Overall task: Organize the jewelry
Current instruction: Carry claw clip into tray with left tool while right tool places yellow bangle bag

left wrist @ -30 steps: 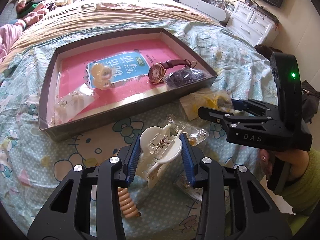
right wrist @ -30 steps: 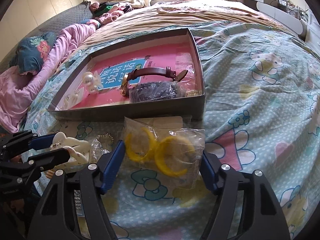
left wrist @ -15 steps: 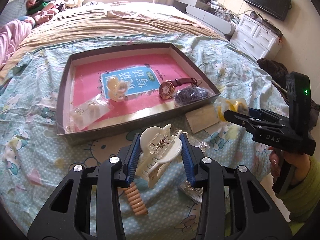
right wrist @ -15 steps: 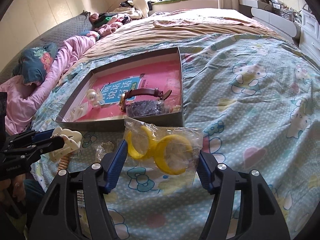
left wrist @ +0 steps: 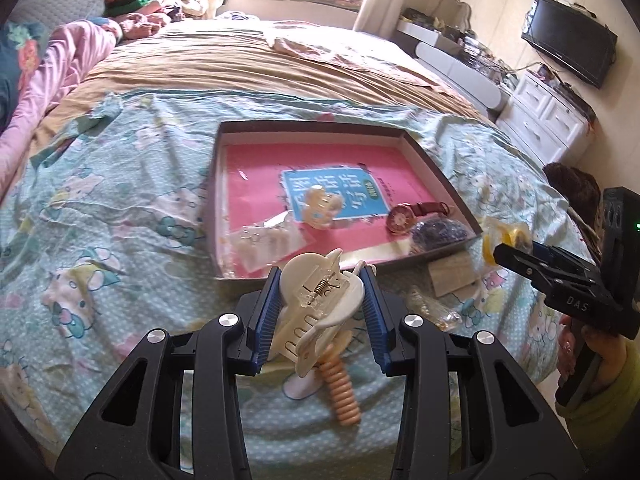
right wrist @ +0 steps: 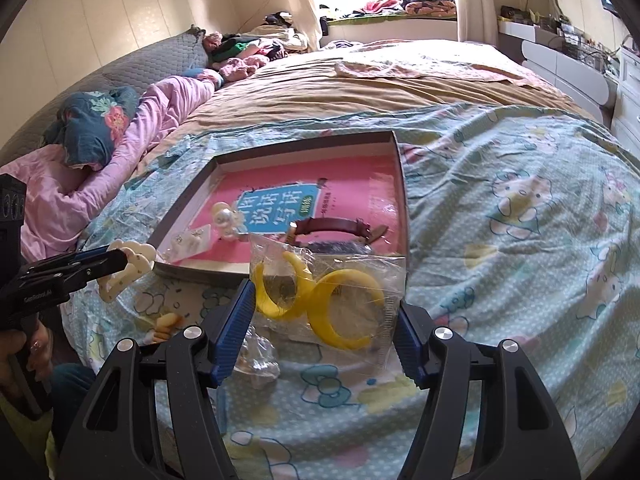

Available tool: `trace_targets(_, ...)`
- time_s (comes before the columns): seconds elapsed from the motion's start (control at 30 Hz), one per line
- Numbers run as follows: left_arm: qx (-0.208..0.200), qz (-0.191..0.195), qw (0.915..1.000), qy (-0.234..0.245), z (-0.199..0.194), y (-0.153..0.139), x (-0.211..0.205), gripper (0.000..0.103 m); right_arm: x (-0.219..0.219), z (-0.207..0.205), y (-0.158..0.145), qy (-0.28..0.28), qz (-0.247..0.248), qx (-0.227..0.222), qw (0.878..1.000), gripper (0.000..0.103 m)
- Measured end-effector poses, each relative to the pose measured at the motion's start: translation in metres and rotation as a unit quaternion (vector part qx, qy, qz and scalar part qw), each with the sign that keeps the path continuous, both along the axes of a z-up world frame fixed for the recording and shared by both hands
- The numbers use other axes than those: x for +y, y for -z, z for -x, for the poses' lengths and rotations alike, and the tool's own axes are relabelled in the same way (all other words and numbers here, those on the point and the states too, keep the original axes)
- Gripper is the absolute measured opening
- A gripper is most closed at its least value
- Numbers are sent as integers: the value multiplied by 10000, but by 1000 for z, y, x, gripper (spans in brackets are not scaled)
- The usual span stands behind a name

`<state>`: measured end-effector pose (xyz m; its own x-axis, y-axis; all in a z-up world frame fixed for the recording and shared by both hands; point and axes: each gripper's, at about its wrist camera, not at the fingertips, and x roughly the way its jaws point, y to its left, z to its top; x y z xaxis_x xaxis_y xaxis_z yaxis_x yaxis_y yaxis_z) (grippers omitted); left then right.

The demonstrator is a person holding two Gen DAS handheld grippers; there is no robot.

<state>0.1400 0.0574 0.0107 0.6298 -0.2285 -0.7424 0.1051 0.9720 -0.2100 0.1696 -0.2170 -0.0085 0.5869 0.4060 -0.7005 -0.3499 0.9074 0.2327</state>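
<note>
Left tongs [left wrist: 320, 312] grip the hair clip [left wrist: 318, 300]; right tongs [right wrist: 326, 328] grip the bagged hoops [right wrist: 324, 300]; the tray [left wrist: 320, 128] lies straight ahead, mid-frame.

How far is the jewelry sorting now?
Done: the watch and several small pieces lie in the box. In hand: the left claw holds a hair clip; the right claw holds a bag of yellow hoops. Left: a spiral hair tie on the bed.

1. Cream glossy plastic claw hair clip [left wrist: 320, 304] with a bare metal coil spring.
2. Crinkly clear plastic bag of smooth yellow plastic crescents [right wrist: 320, 300].
3. Matt grey cardboard tray [left wrist: 436, 172], glossy pink paper lining.
4. Soft, wrinkled turquoise printed cloth bedsheet [left wrist: 100, 216].
</note>
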Motion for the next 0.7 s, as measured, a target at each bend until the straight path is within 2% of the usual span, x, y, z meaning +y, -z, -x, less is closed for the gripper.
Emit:
trace_targets(0.37, -15, 93, 9996, -257, -17, -6, 20, 31, 23, -15, -13, -222, -30, -168, 9996, 63)
trace_targets(0.53, -40, 223, 9993, -303, -29, -9, 21, 31, 26, -25, -17, -219, -29, -240, 9995, 63)
trace_targets(0.7, -105, 172, 9994, -269, -41, -12, 14, 31, 24, -37, -20, -177, 30, -314, 9993, 63)
